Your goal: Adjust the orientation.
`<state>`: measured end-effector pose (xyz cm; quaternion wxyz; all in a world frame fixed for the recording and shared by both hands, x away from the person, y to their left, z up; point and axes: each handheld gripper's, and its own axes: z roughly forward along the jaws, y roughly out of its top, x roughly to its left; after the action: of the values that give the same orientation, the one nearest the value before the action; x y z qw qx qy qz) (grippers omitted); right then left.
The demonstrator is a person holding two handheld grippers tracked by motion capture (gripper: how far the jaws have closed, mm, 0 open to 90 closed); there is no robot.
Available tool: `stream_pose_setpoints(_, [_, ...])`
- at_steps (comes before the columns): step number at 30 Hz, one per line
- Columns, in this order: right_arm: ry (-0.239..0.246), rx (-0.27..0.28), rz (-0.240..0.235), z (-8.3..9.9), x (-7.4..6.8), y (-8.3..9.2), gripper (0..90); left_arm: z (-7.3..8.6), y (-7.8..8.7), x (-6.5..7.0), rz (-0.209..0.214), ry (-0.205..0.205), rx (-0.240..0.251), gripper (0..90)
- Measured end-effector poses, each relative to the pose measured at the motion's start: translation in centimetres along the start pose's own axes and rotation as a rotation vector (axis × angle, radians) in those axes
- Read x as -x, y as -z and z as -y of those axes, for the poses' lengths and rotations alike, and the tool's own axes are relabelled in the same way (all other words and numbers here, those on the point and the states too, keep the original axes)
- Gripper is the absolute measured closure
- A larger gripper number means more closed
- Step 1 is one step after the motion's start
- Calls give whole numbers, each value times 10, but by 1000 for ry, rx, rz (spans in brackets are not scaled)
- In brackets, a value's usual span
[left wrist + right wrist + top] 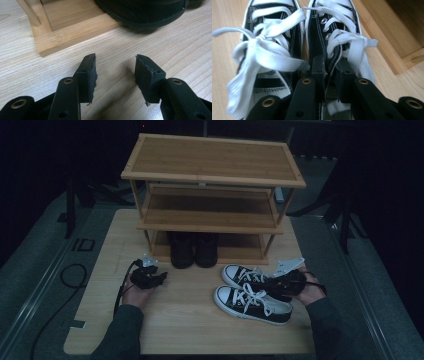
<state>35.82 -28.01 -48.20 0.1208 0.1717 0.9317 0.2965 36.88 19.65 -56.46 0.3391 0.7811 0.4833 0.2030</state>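
1. Right gripper [329,75] sits at the heel end of the far sneaker [245,276], jaws nearly closed, one inside and one outside the collar edge; whether the pads press on the fabric, I cannot tell.
2. Sneaker's long axis runs away from that gripper, toe toward table centre; the right hand [310,292] is much nearer than the left.
3. Black canvas, white laces, white rubber sole; near sneaker [252,305] lies just beside it, parallel.
4. Shoe rack [212,227] stands just behind, dark boots [194,249] on its bottom shelf.
5. Left gripper [115,75] is open, empty, resting over bare table [180,320].
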Motion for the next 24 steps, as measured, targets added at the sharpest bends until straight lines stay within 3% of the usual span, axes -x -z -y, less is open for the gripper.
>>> stream_pose_setpoints(3, [-19, 20, -5, 0, 1, 9, 727, 0, 0, 0, -1, 0, 0, 521])
stream_pose_setpoints(8, [-14, 9, -39, -1, 1, 16, 629, 0, 0, 0, -1, 1, 0, 521])
stream_pose_setpoints(19, [-61, -25, -88, 7, -3, 17, 481, 0, 0, 0, -1, 1, 1, 520])
stream_pose_setpoints(24, [-43, -44, -67, 9, -8, 15, 418, 0, 0, 1, -1, 0, 2, 512])
